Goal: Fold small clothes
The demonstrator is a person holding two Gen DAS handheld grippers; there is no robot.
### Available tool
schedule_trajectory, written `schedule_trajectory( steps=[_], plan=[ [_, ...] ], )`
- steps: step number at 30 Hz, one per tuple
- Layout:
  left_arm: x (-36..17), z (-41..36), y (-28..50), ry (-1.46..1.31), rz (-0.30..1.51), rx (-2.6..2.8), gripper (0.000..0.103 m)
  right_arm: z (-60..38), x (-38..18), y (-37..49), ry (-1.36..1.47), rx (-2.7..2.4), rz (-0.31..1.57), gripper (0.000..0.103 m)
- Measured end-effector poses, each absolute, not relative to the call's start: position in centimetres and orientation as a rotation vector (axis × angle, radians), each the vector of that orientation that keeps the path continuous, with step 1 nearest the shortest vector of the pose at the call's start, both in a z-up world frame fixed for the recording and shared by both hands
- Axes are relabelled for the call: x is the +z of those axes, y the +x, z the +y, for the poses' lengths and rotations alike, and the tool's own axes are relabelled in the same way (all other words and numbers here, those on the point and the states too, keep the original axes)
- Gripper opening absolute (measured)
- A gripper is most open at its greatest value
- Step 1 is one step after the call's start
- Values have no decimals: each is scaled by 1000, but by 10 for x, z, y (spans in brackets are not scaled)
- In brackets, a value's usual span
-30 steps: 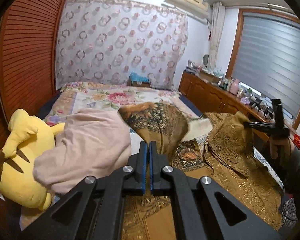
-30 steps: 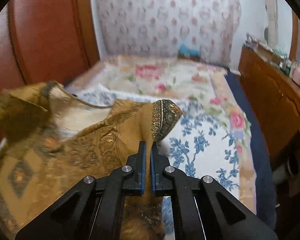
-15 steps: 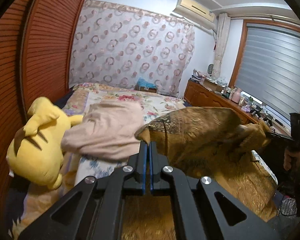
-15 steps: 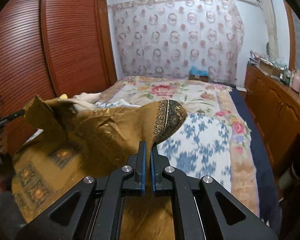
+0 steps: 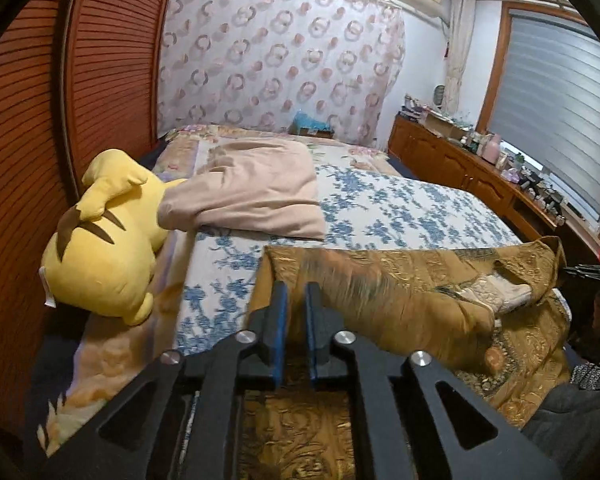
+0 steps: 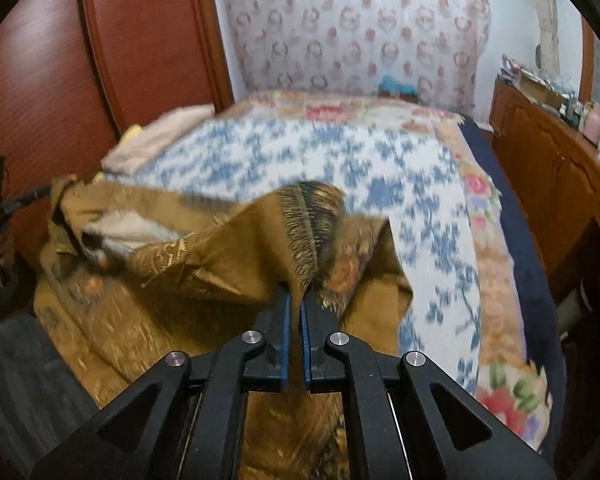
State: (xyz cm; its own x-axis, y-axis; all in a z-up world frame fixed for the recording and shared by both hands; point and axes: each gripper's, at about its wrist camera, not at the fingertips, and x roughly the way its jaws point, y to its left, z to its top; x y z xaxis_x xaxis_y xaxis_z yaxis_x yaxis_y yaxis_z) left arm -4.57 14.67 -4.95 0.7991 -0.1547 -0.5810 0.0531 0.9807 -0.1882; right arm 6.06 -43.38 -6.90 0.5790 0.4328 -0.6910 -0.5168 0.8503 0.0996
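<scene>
A golden-brown patterned garment (image 5: 400, 292) lies across the near end of the bed, its upper edge folded over toward me. My left gripper (image 5: 296, 292) is low over the garment's left corner. Its jaws are opening: a narrow gap shows between the blue pads (image 5: 279, 320), and the cloth lies at their tips without being pinched. In the right wrist view my right gripper (image 6: 295, 300) is shut on a fringed, dark-banded corner of the same garment (image 6: 220, 248), holding it just above the bed. A pale lining shows at the garment's collar (image 6: 132, 236).
A yellow plush toy (image 5: 100, 248) lies at the bed's left edge, next to a folded pink garment (image 5: 256, 192). A blue floral sheet (image 5: 400, 208) covers the bed. A red-brown slatted wardrobe (image 5: 32, 120) stands on the left and a cluttered wooden cabinet (image 5: 480, 176) on the right.
Both grippers have come down and toward the near edge, bringing the raised golden garment onto the bed. The left jaws, shut before, now show a gap. The right grip is unchanged.
</scene>
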Motion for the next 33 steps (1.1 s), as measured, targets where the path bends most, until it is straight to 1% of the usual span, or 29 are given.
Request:
schedule_trajectory(
  steps=[1,2,4,5,6,7,8,10,11,13,22,25,27,33],
  plan=[
    [-49,149,-45,-166,636,-107,13,-438,-71,61,-109,557,780,6],
    [-46,150,-46,-168,633,-106,16,-440,-70,60,-107,548,777,8],
    [-42,153,-44,-171,626,-108,27,-443,-65,62,-102,534,759,13],
    [-40,154,-41,-162,625,-106,30,-445,-61,62,-99,528,745,14],
    [-39,153,-38,-150,627,-106,35,-446,-58,63,-101,520,733,17],
    [-39,153,-35,-141,630,-109,39,-446,-55,64,-106,509,722,21],
    [-39,151,-30,-128,638,-115,40,-446,-52,67,-116,491,708,23],
    [-38,149,-21,-112,650,-121,46,-446,-49,73,-125,481,692,29],
    [-39,148,-16,-104,654,-122,46,-445,-49,78,-125,481,689,31],
    [-38,147,-4,-89,657,-114,46,-444,-51,89,-124,474,689,38],
    [-43,149,37,-75,684,-95,46,-442,-71,137,-104,455,741,43],
    [-51,150,47,-77,715,-95,46,-440,-78,145,-105,460,762,49],
    [-57,150,53,-83,736,-98,46,-439,-83,149,-108,463,775,51],
    [-81,146,66,-82,817,-111,46,-436,-102,162,-103,452,829,52]
  ],
)
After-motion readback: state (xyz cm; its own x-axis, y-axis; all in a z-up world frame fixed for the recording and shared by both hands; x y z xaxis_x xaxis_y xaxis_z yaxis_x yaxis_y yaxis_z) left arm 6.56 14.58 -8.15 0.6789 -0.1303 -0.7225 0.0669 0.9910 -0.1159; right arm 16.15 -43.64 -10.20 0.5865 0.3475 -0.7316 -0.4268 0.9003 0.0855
